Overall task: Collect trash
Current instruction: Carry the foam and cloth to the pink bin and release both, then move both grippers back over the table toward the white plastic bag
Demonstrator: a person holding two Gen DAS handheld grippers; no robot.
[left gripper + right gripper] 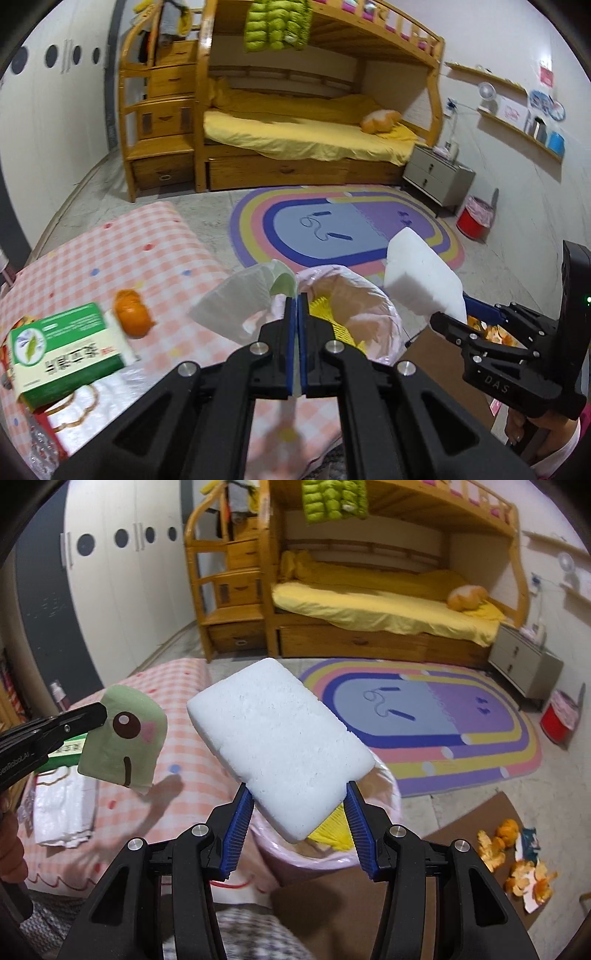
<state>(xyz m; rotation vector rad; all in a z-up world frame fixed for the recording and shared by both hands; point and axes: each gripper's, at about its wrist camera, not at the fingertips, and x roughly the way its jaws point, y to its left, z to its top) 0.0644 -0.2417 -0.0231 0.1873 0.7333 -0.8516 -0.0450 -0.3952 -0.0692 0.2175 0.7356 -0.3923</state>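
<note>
Left gripper (297,306): pinched fully together on a green cartoon-face paper cup (123,734), flattened.
Right gripper (299,794): half-spread, clamping a white foam block (277,749) – held over the bin.
Pink-lined bin (384,812): dead centre below, yellow scrap inside.
Orange peels (517,864): floor, four o'clock.
Tangerine (133,314): checked tablecloth (147,251), nine o'clock.

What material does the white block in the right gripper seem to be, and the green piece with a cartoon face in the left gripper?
White block: probably expanded foam, matte, with a grainy pitted surface and rounded edges. Green piece: likely thin printed paper or card, smooth, curling, with a white underside; plastic film cannot be excluded.
</note>
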